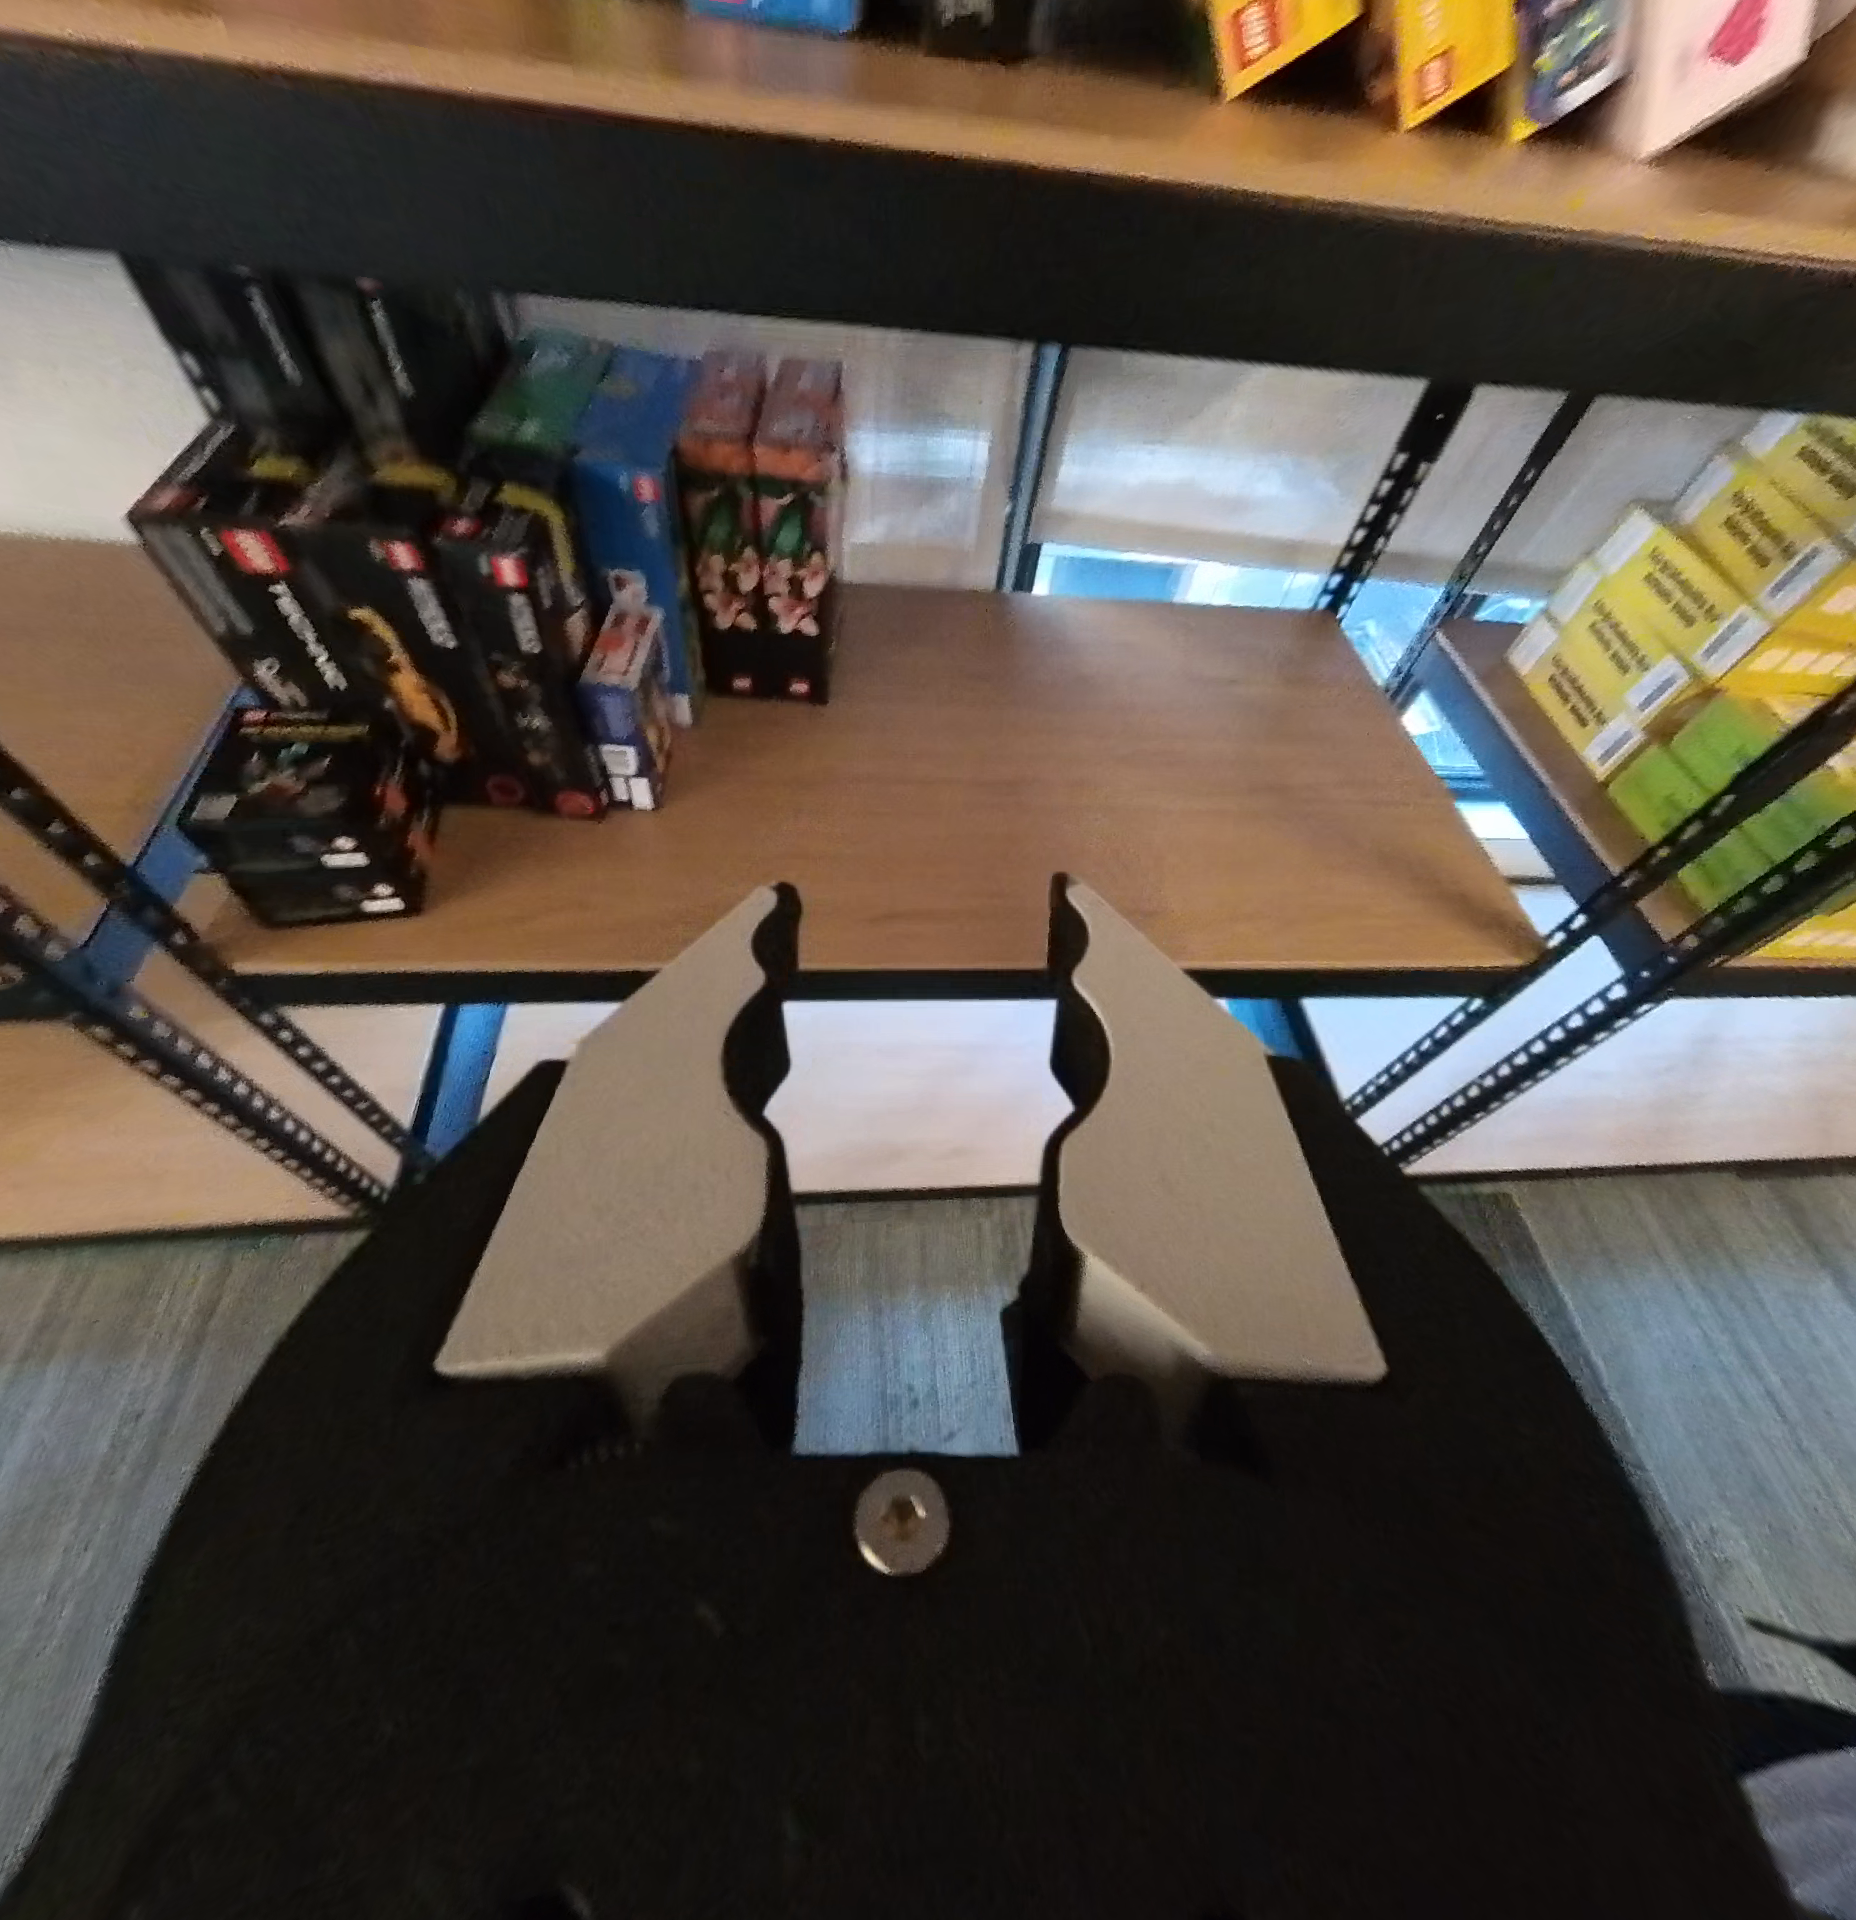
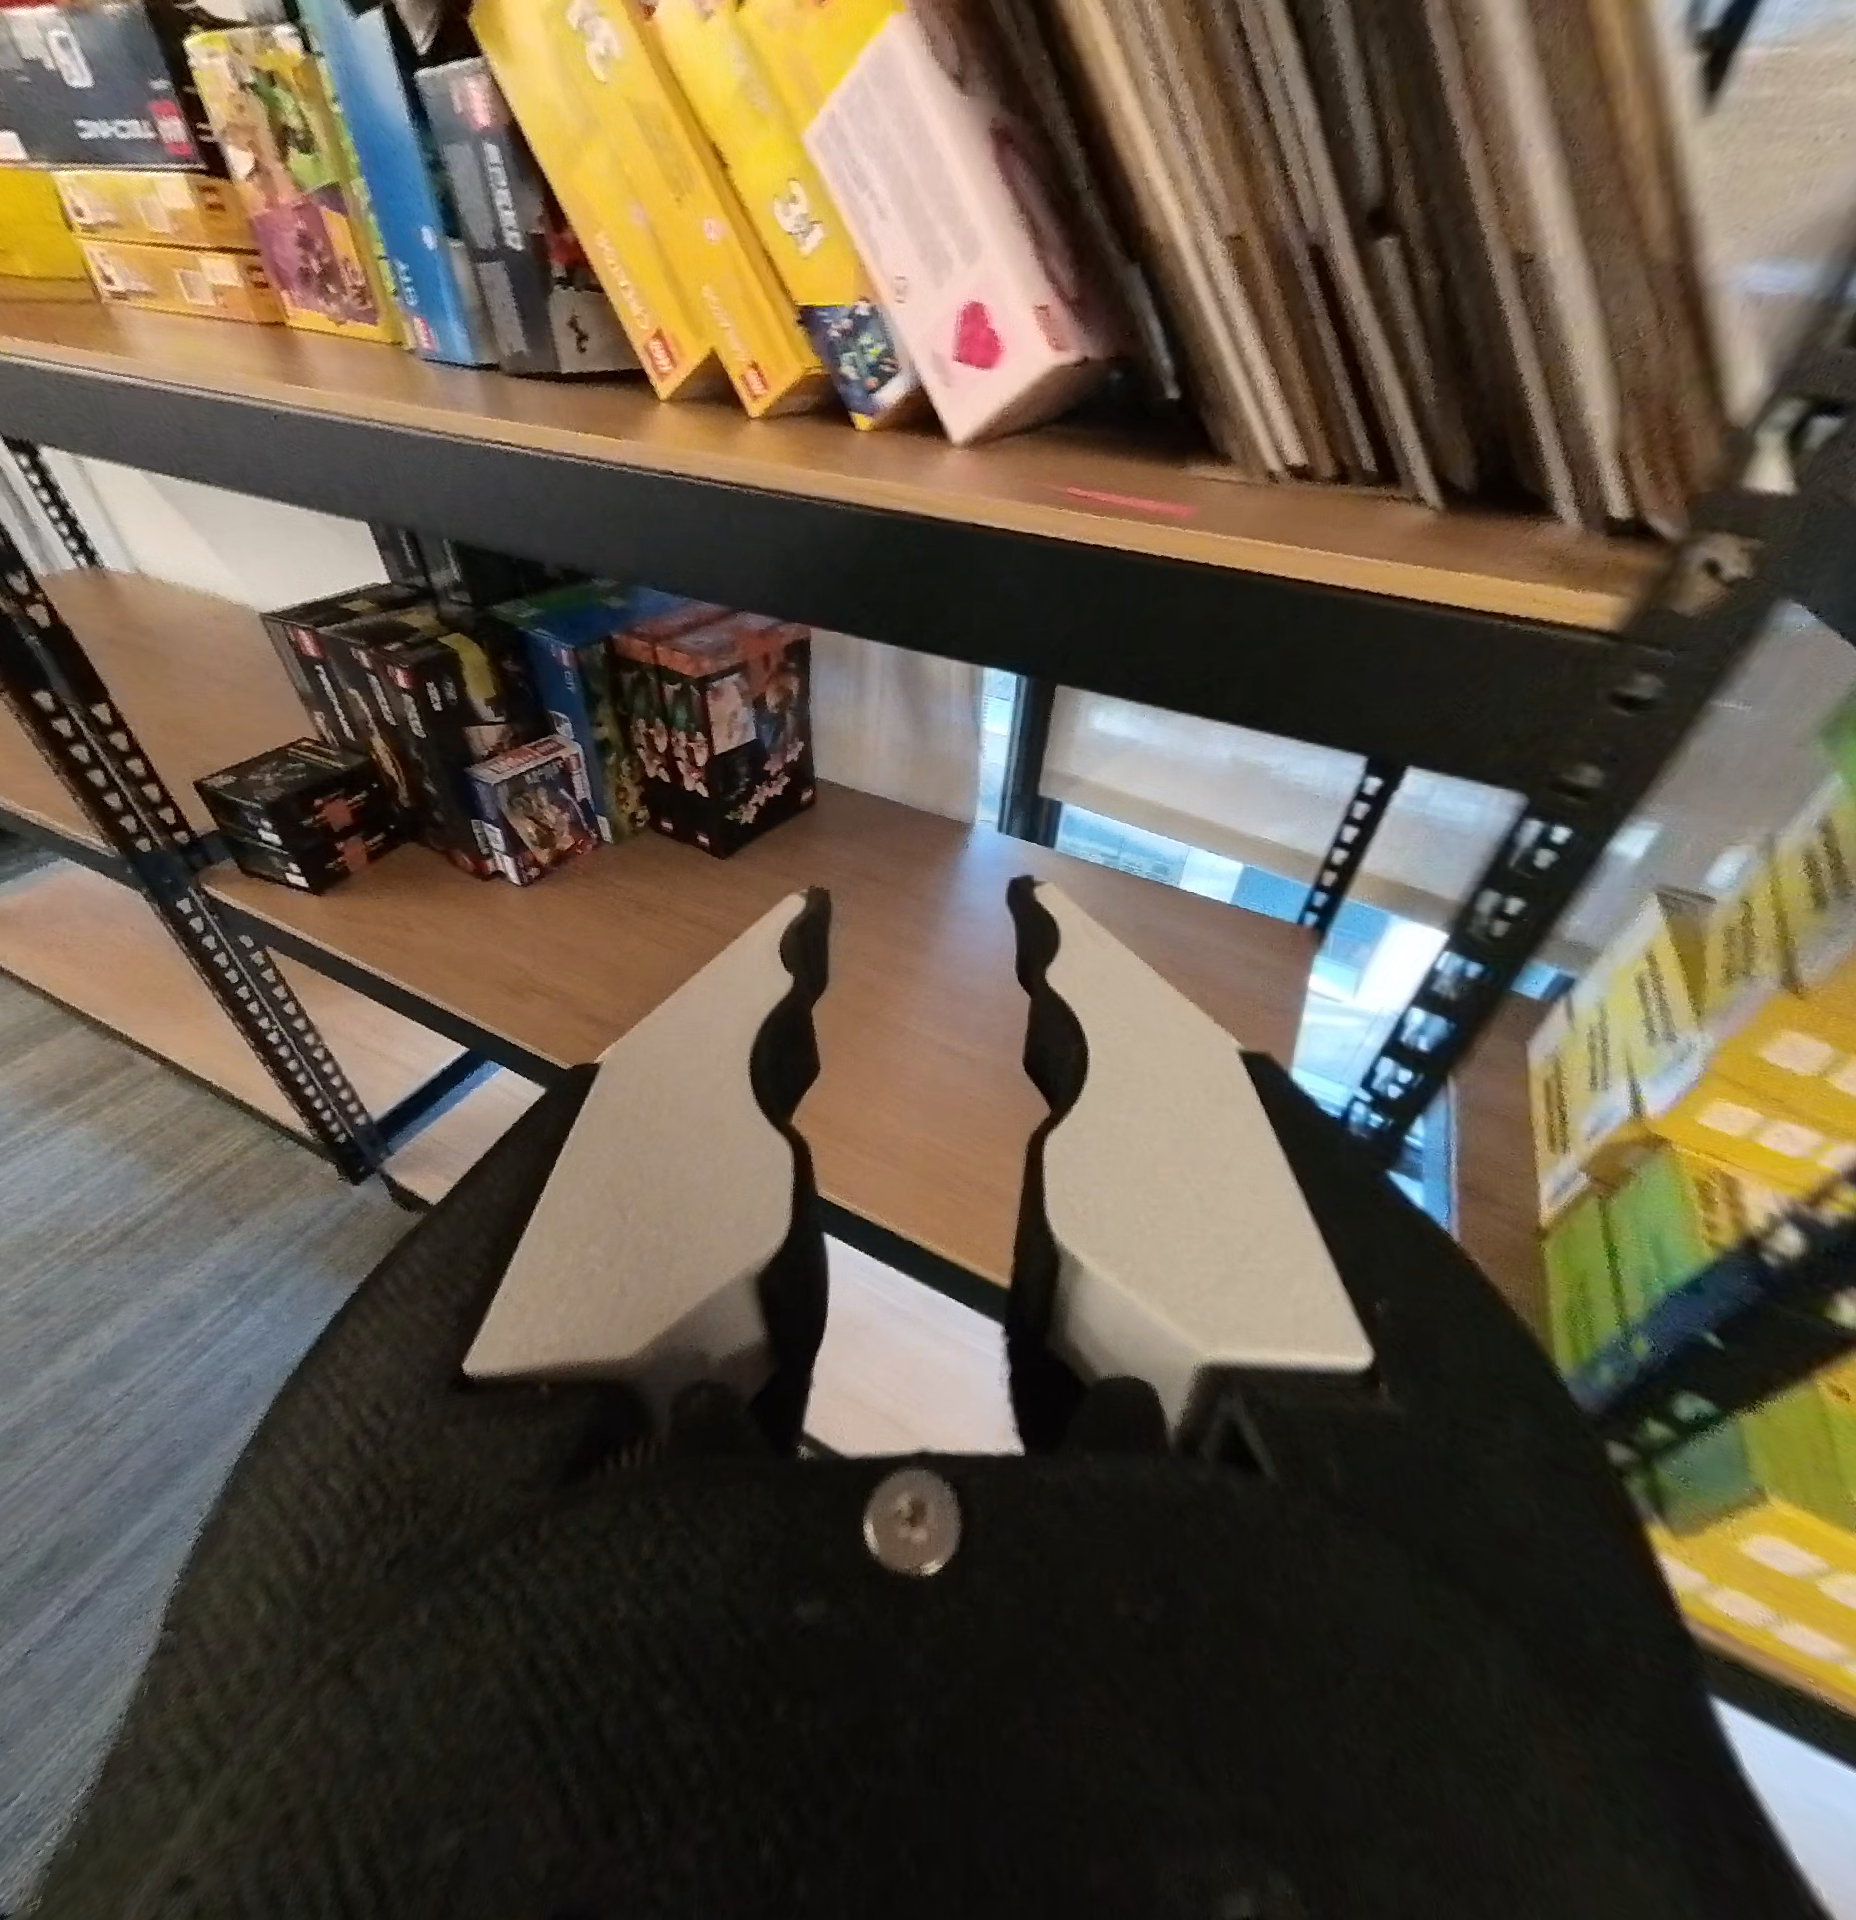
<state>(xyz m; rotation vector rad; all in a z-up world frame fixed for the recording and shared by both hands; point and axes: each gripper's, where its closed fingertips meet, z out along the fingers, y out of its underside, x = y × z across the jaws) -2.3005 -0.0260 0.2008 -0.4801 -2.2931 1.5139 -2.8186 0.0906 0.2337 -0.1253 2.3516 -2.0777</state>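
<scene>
Both tools, left tool (image 1: pixel 922 902) and right tool (image 2: pixel 918 902), hung released and empty; I saw upright boxes (image 1: pixel 550 592) ahead-left on the lower shelf (image 1: pixel 1111 790).

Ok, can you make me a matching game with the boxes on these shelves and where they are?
Things:
1. pink heart box
2. flower boxes
3. small black box
4. yellow and green boxes

Places:
A. lying at the left front of the lower shelf
B. stacked on the next rack, far right
C. leaning on the upper shelf
D. standing upright at the right end of the lower row

Pairs: 1-C, 2-D, 3-A, 4-B
</scene>
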